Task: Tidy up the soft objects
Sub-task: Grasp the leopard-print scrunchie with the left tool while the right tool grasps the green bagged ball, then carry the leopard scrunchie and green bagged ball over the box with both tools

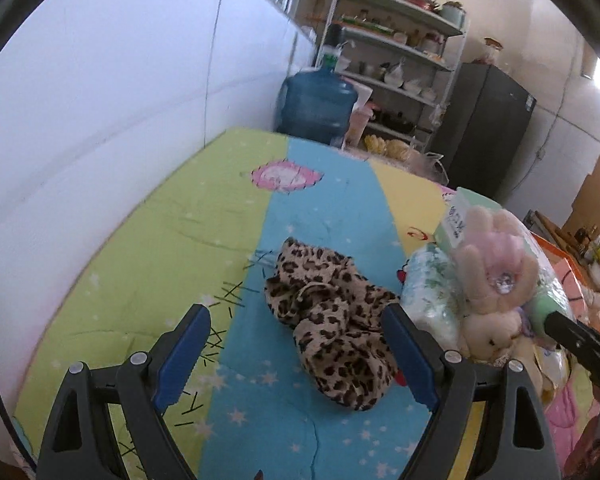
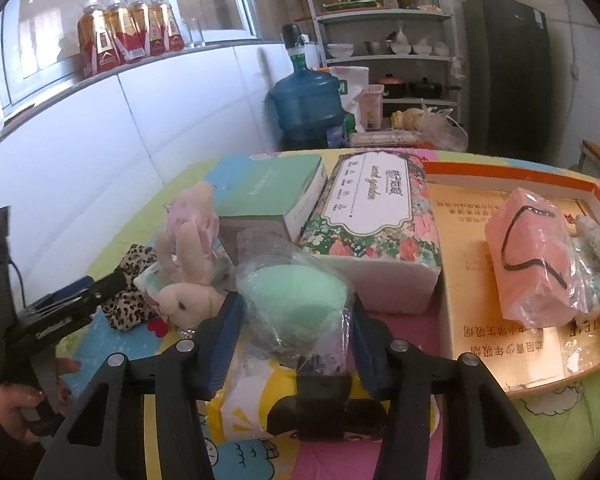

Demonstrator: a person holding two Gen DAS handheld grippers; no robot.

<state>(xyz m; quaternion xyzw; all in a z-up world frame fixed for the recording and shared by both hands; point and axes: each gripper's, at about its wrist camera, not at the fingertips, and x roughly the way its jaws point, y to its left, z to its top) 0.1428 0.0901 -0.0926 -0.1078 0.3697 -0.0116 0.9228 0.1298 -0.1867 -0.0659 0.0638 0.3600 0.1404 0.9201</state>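
A leopard-print cloth (image 1: 332, 320) lies crumpled on the blue stripe of the colourful mat (image 1: 172, 240). My left gripper (image 1: 296, 312) stands open just before it, pads clear of the fabric. In the right wrist view, a green sponge in clear wrap (image 2: 292, 292) sits between the blue pads of my right gripper (image 2: 297, 304), which is shut on it. A pink plush rabbit (image 2: 188, 264) leans just left of the sponge. An orange-rimmed box lid (image 2: 512, 168) at the right holds a wrapped pink sponge (image 2: 532, 256).
A green box (image 2: 268, 192) and a floral tissue pack (image 2: 372, 216) stand behind the sponge. A yellow pack (image 2: 252, 408) lies under the right gripper. A white wall borders the mat's left side; a blue water jug (image 1: 316, 104) and shelves stand beyond the far edge.
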